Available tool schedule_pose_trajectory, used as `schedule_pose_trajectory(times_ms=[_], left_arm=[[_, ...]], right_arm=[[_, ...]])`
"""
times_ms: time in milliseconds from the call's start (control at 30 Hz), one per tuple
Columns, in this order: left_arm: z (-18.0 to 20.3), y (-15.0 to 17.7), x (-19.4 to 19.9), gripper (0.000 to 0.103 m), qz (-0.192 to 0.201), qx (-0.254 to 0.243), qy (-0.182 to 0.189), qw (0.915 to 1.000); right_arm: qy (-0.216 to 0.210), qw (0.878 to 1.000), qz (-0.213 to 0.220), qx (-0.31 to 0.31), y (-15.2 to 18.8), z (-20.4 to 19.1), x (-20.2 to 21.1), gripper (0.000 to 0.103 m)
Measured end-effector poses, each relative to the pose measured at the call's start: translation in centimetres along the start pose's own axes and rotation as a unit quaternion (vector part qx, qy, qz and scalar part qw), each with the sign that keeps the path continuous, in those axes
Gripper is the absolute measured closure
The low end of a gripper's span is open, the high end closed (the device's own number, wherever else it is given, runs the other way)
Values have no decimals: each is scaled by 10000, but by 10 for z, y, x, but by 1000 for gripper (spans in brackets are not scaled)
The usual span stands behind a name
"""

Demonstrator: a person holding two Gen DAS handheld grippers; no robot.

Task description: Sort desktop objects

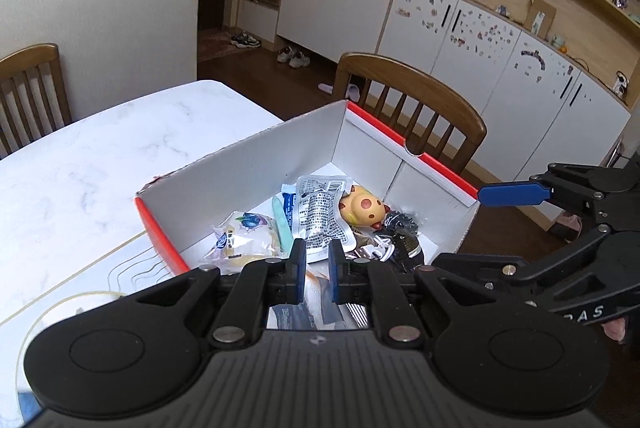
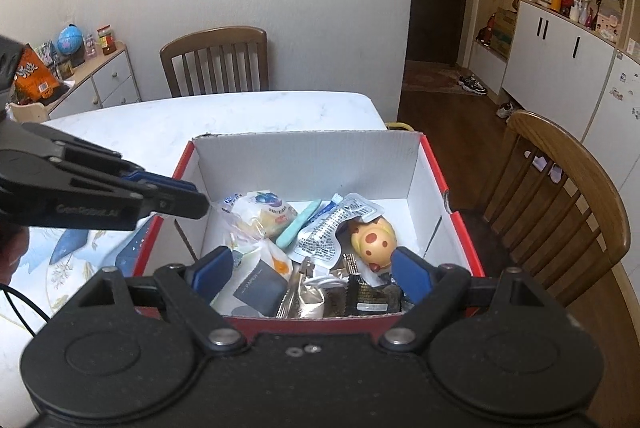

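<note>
- Nearest, the left tool (image 1: 317,268) hangs over the box (image 2: 304,163) with its jaws nearly together, holding nothing I can make out; the right tool (image 2: 312,268) stands wide and empty.
- Soft, crinkly snack packets (image 2: 264,216) likely slip, so pinch an edge.
- Hard yellow toy (image 2: 374,240) suits a grip across its body.
- Box walls and a tangled white cable (image 2: 326,282) hinder reaching on the bench (image 2: 224,115).
</note>
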State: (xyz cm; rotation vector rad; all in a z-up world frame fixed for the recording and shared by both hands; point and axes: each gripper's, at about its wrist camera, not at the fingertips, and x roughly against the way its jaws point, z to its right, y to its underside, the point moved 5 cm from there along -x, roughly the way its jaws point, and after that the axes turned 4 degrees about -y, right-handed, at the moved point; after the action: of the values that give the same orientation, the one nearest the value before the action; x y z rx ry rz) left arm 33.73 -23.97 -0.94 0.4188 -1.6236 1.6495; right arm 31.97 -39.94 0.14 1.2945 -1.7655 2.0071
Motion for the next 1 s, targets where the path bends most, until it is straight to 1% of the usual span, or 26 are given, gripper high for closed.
schedule_pose_trajectory(times_ms=[233, 300, 333, 400, 500, 533, 567, 700, 767, 833, 867, 1000], left_arm=[[-2, 13, 20, 93, 113, -3, -101, 9999], [-3, 18, 26, 92, 153, -5, -152, 9998], [-5, 20, 30, 89, 175, 1, -232, 9996], [-8, 24, 35, 82, 177, 23, -243, 9995], [-10, 30, 43, 63, 206, 24, -228, 9995], [-10, 31, 46, 51, 226, 2, -227, 9995], [-10, 33, 49, 43, 249, -23, -231, 9994], [-7, 39, 60, 36, 332, -114, -237, 9991], [-7, 42, 65, 27, 363, -137, -218, 9990], [-7, 45, 68, 24, 381, -124, -236, 9989], [-8, 46, 69, 20, 382, -113, -235, 9989], [-8, 50, 77, 14, 466, -129, -263, 9985]], right_arm=[[107, 9995, 205, -197, 3, -9, 12, 16], [136, 9993, 263, -238, 3, -12, 16, 15], [156, 9992, 283, -255, 4, -14, 17, 15], [179, 9989, 319, -291, 6, -17, 20, 14], [196, 9985, 362, -353, 11, -23, 25, 13], [206, 9984, 373, -369, 13, -25, 26, 13], [213, 9982, 397, -383, 15, -27, 27, 13], [308, 9973, 517, -425, 19, -35, 35, 12], [367, 9965, 590, -462, 20, -38, 38, 10], [355, 9962, 620, -494, 22, -40, 41, 9], [356, 9961, 630, -500, 23, -41, 43, 8], [384, 9955, 694, -514, 26, -46, 48, 6]])
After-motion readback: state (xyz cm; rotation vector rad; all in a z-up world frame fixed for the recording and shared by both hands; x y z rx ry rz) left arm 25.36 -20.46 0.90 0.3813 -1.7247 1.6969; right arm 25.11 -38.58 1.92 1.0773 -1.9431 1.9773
